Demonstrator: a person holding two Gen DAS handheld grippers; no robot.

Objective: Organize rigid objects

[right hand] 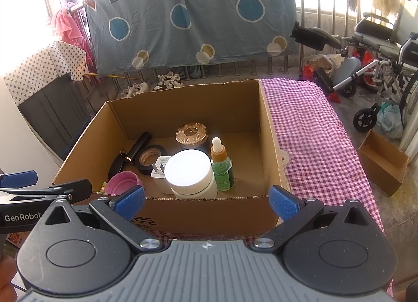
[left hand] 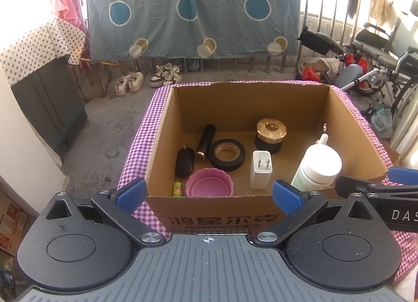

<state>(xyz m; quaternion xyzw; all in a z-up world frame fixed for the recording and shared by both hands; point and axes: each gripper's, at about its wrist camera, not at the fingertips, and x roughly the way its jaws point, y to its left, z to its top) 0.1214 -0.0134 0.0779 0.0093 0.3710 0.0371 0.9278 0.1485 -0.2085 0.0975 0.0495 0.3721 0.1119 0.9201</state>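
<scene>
An open cardboard box (left hand: pixel 250 98) (right hand: pixel 183 98) stands on a purple checked cloth (right hand: pixel 313 140). Inside lie a black tape roll (left hand: pixel 226 154) (right hand: pixel 151 158), a white charger plug (left hand: pixel 261 170), a pink lid (left hand: pixel 209 181) (right hand: pixel 122 183), a black key fob (left hand: pixel 184 162), a black tube (left hand: pixel 205 142), a gold-lidded jar (left hand: pixel 271 132) (right hand: pixel 191 133), a white-capped bottle (left hand: pixel 317 167) (right hand: pixel 190 174) and a green dropper bottle (right hand: pixel 221 166). My left gripper (left hand: pixel 207 193) is open and empty at the box's near edge. My right gripper (right hand: pixel 206 201) is open and empty beside it.
A small open carton (right hand: pixel 382 162) sits on the floor to the right. A wheelchair (right hand: pixel 378 48) and a railing with a hung blue sheet (left hand: pixel 193 12) stand behind. Shoes (left hand: pixel 146 78) lie on the floor. A dark cabinet (left hand: pixel 49 98) is at left.
</scene>
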